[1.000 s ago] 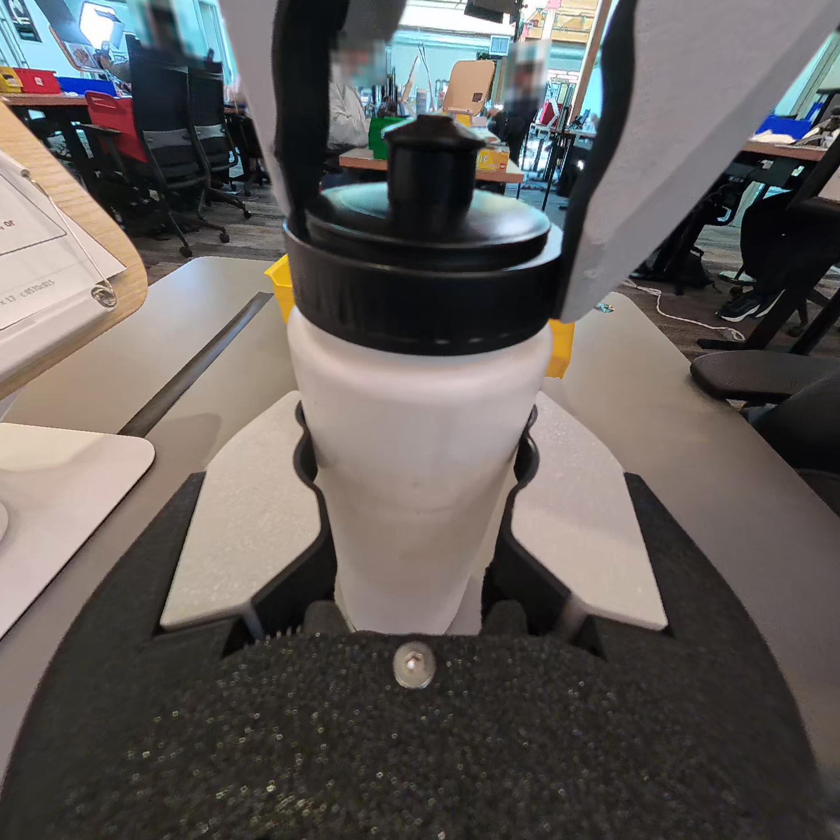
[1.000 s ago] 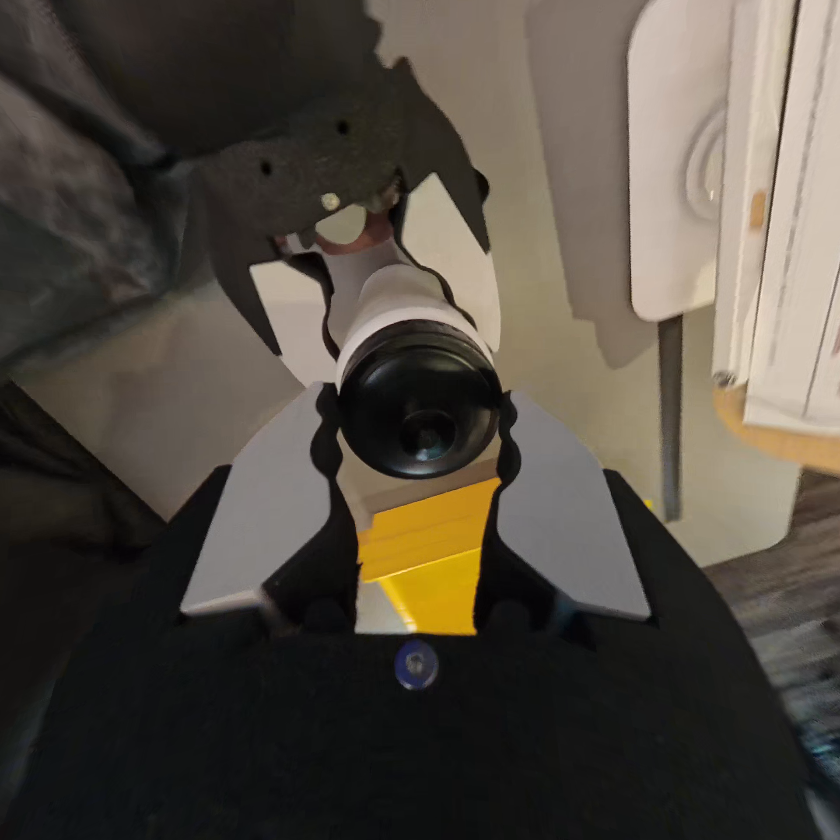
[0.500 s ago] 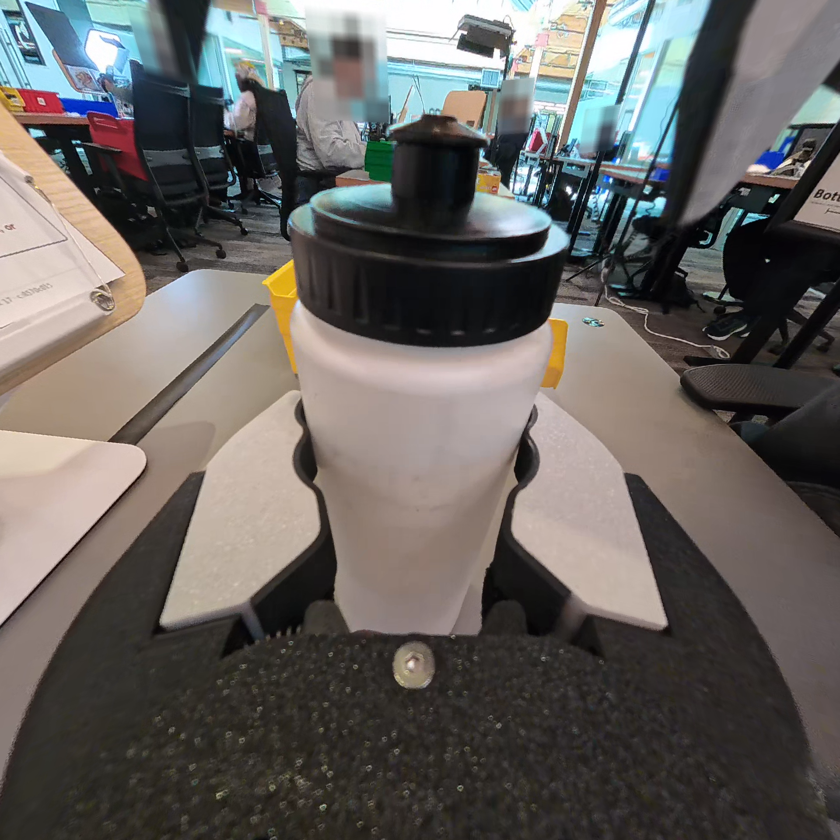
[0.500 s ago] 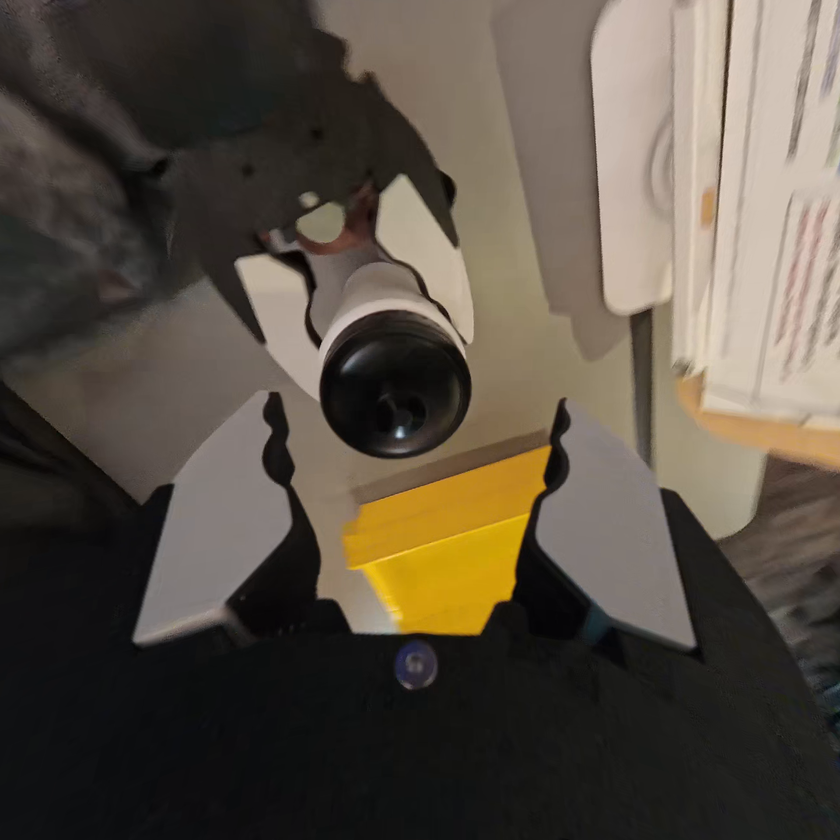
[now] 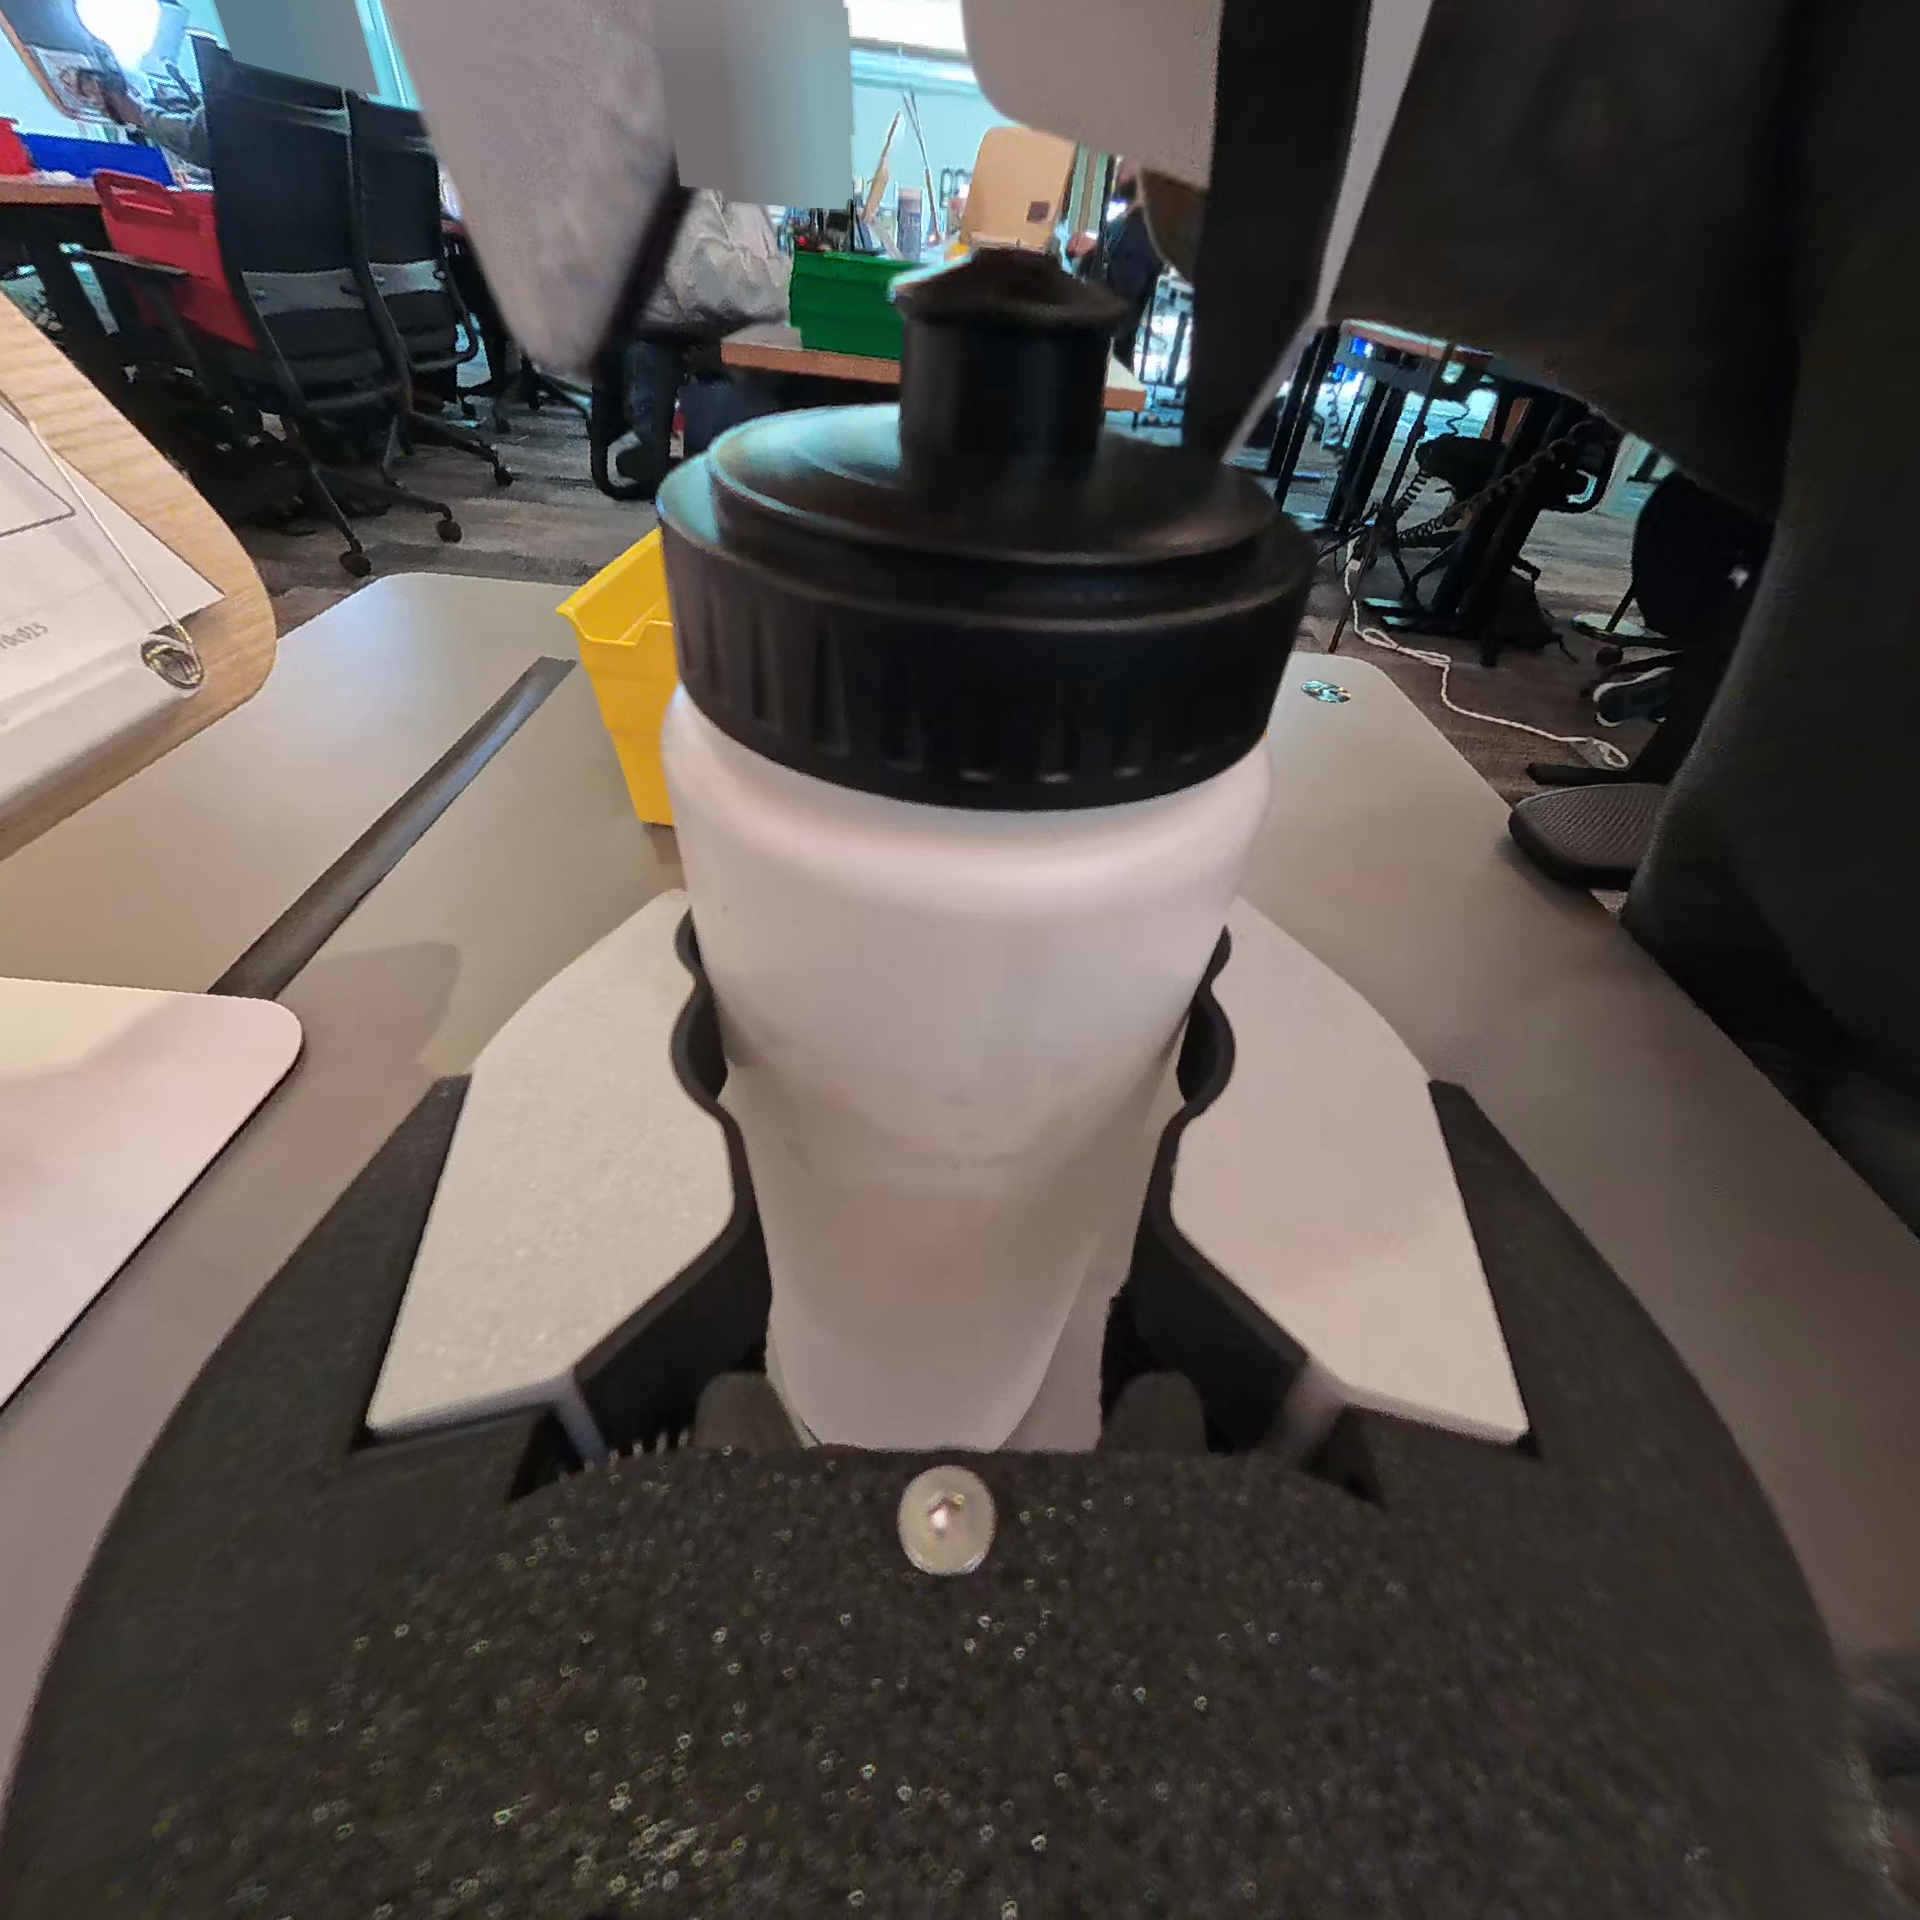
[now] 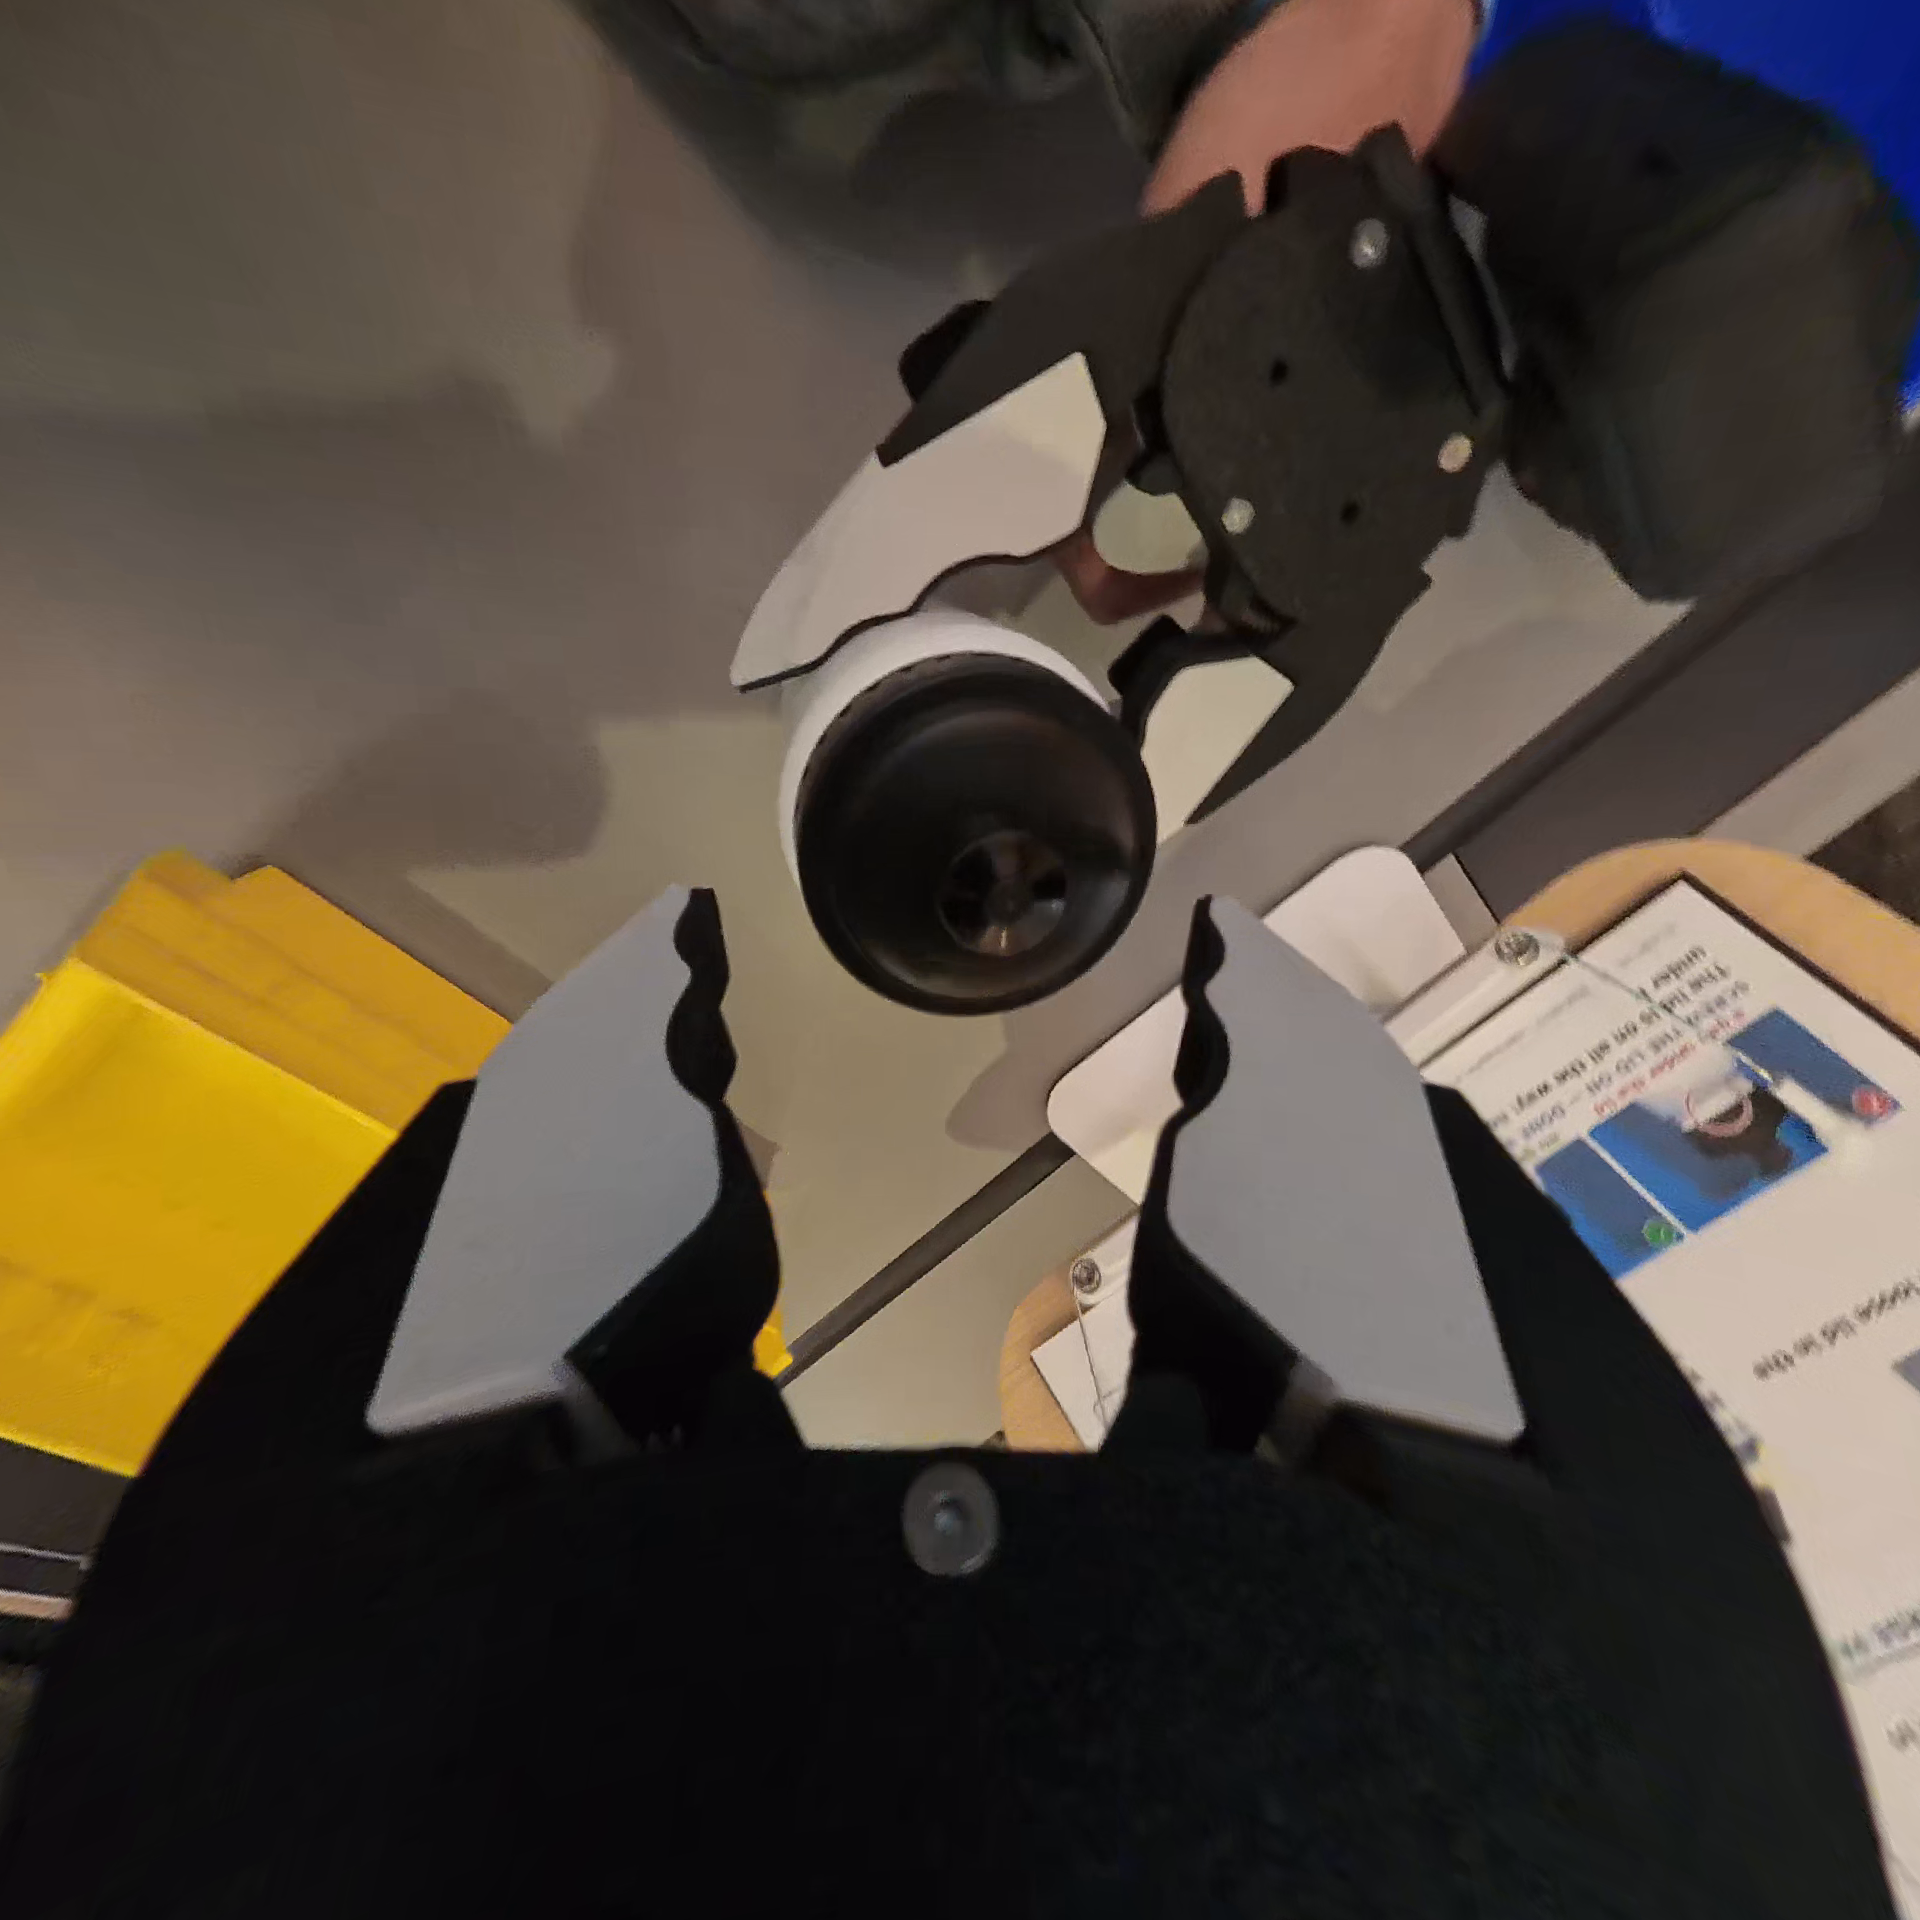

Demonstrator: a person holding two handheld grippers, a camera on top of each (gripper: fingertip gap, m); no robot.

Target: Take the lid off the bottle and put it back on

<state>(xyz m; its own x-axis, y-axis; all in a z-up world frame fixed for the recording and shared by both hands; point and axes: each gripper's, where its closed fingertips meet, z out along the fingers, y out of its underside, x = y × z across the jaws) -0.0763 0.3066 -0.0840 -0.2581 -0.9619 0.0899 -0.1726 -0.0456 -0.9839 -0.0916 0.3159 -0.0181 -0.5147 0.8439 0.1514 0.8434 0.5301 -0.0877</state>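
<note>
Behind, office chairs point(image 5: 343, 291) crowd the room; grey table point(image 5: 1455, 935) bears a yellow bin point(image 5: 623, 675).

Left tongs point(image 5: 951, 1039): speckled black foam-textured body, one silver screw at centre, two pale grey finger plates with wavy black inner edges. Right tongs point(image 6: 951, 997): matching black body, dark centre screw, grey plates with scalloped black edges. Holder wears a dark grey sleeve point(image 6: 1704, 343) and blue fabric point(image 6: 1704, 42).

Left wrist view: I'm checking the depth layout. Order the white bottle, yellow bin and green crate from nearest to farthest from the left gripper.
1. White bottle, clamped in the left gripper.
2. Yellow bin, just behind the bottle, left.
3. Green crate, on a far desk.
</note>
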